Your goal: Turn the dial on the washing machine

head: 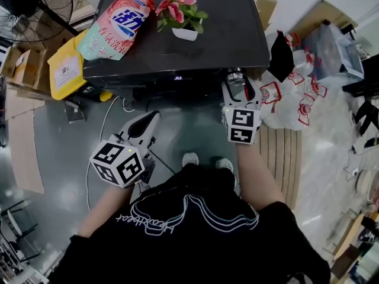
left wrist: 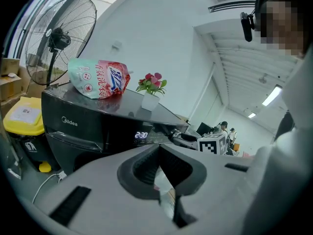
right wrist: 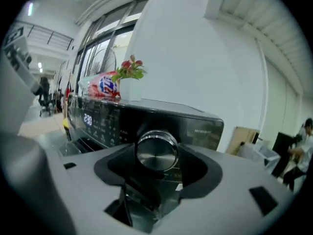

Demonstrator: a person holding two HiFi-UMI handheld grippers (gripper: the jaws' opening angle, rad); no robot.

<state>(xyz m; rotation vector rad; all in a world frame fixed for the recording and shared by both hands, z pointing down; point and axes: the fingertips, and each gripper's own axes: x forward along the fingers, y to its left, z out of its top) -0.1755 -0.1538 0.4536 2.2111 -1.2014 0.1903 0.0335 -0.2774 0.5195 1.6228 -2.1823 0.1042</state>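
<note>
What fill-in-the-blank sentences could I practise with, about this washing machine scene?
1. The dial stands between the jaws of the right gripper; its colour is ___.
2. The display on the washing machine reads ___.
3. The white pot holds ___ flowers.
4. The left gripper, jaws together, holds ___.
Missing words: silver; 2:30; pink; nothing.
</note>
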